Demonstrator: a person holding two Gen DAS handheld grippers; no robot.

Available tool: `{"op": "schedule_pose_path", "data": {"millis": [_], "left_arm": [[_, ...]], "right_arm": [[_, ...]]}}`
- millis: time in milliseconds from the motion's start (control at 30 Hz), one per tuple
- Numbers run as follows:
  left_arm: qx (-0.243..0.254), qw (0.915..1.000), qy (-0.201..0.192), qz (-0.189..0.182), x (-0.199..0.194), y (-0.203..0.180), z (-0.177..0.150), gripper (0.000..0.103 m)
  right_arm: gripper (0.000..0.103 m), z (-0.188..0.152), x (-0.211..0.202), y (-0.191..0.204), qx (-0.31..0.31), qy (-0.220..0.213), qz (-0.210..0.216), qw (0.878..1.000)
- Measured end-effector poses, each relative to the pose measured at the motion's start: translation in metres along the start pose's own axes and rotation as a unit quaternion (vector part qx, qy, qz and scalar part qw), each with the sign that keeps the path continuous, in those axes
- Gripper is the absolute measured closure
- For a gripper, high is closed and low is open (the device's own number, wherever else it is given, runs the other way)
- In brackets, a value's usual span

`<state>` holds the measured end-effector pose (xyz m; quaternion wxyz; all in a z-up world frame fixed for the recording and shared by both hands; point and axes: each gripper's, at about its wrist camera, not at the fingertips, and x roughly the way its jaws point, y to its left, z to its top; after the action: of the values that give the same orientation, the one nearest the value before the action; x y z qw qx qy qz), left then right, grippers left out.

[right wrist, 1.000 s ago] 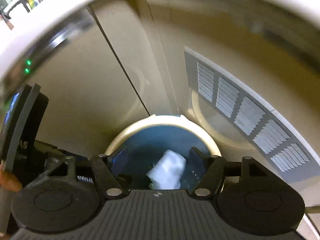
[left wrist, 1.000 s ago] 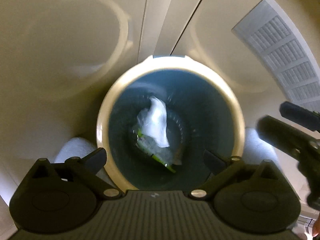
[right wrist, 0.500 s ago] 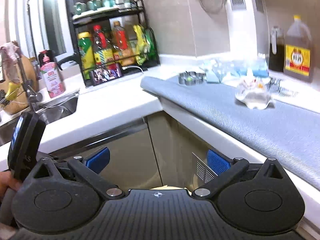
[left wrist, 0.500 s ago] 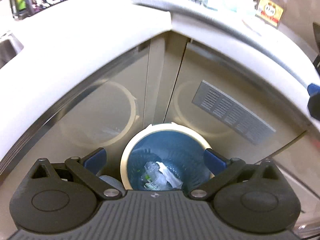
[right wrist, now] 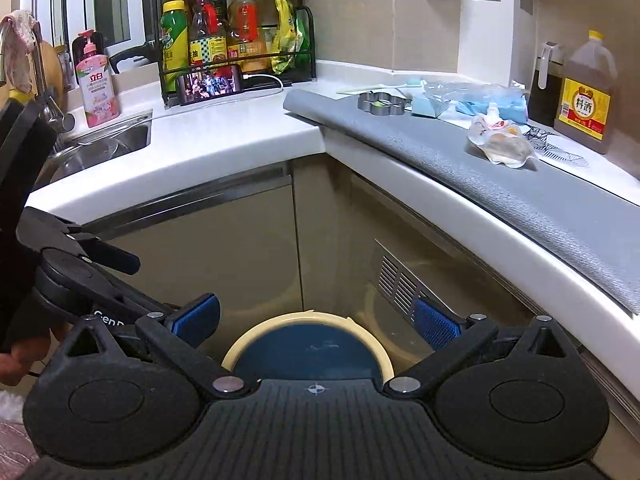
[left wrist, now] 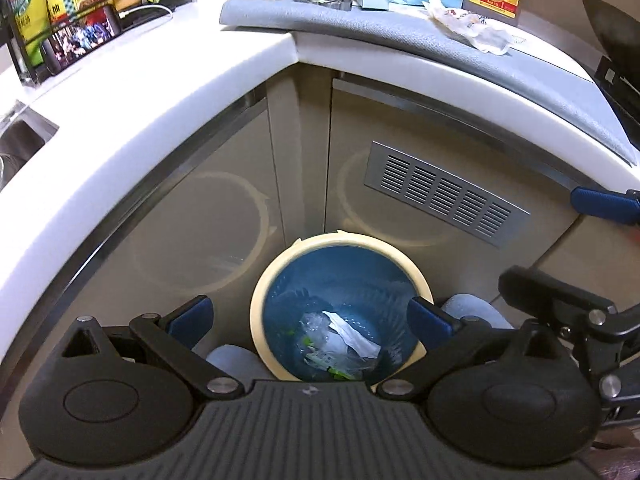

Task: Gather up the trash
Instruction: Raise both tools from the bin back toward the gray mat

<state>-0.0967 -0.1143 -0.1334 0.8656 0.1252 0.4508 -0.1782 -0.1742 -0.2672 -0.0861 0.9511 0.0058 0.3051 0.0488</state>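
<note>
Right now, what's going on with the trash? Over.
Both grippers open, empty. Wrappers in bin. One wrapper left on counter mat. Nothing blocking.

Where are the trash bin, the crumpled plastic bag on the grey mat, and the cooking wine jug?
trash bin (left wrist: 420, 280): left wrist view, cream rim.
crumpled plastic bag (right wrist: 505, 145): right wrist view, middle of the bag.
cooking wine jug (right wrist: 585, 108): right wrist view, yellow label.
</note>
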Motion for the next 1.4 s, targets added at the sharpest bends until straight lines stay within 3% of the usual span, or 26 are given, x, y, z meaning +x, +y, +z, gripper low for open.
{"op": "schedule_pose_path", "data": {"millis": [267, 1400], "left_arm": [[0.013, 0.9998, -0.007, 0.016, -0.008, -0.004, -0.004, 0.0], [0.023, 0.9995, -0.01, 0.02, -0.001, -0.001, -0.003, 0.0]], "right_arm": [[0.0, 0.001, -0.005, 0.004, -0.013, -0.008, -0.003, 1.0], [0.0, -0.005, 0.008, 0.0, -0.005, 0.009, -0.001, 1.0]]}}
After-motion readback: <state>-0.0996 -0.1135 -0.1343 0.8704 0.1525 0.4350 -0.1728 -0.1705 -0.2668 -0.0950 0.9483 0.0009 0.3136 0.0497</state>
